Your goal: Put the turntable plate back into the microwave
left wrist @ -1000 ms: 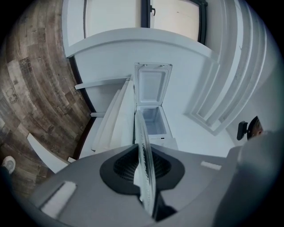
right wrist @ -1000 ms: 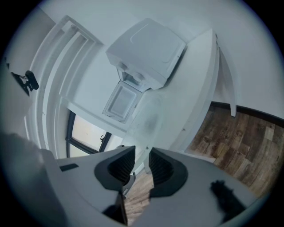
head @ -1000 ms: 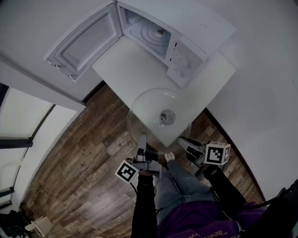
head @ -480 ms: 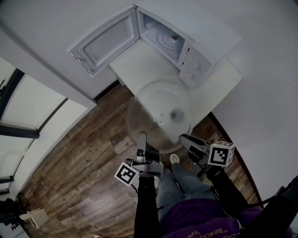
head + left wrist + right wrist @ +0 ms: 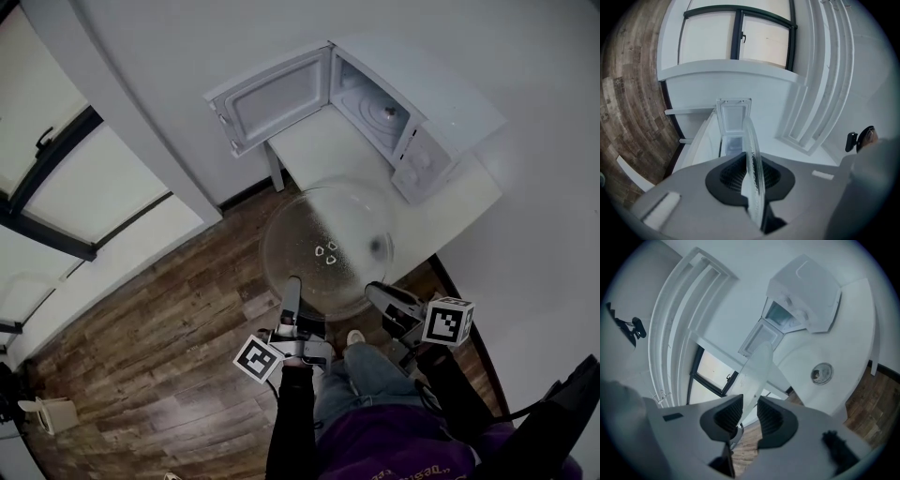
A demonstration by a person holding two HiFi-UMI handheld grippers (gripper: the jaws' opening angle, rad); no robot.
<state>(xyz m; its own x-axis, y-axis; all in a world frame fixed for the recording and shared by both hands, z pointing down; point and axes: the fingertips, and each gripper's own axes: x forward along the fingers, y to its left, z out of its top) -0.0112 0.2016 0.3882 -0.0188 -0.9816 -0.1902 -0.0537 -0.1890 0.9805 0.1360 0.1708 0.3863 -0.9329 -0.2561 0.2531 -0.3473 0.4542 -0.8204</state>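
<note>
Head view shows the turntable plate (image 5: 328,248) held in mid-air, its rim clamped by the left gripper (image 5: 292,284) at 7 o'clock and the right gripper (image 5: 375,290) at 5 o'clock, the open microwave (image 5: 427,127) beyond at 1 o'clock.

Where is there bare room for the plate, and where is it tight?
Bare: the table strip between the open door and the microwave front, and the cavity floor around its centre hub. Crowded: the table's near end, where a small round part lies below the turntable plate, which the left gripper and right gripper hold by its near rim.
</note>
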